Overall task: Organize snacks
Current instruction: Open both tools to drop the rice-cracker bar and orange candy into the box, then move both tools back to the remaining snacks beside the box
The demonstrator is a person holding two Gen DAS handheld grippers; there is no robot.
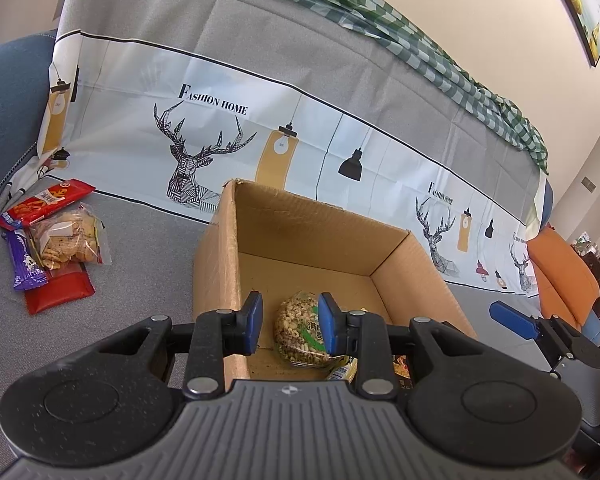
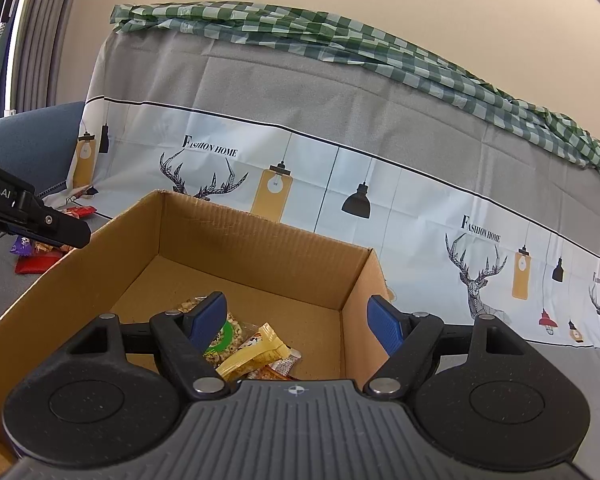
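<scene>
Left tongs [image 1: 290, 322], jaws narrowly parted and empty, hover over the cardboard box [image 1: 300, 236]. Right tongs [image 2: 300, 320], jaws wide and empty, hover over the same box. Inside lie a peanut bag [image 1: 298, 330] and a yellow snack packet [image 2: 256, 354]. More snacks [image 1: 52, 236] lie left of the box.

The printed cloth [image 1: 228, 92] draped behind the cardboard box reads "FASHION HOME" above each deer head, several times along its pale band. The black hand-held gripper [image 2: 4, 200] at the left edge of the right wrist view bears white letters "obot.AI". Snack-packet print is too small to read.
</scene>
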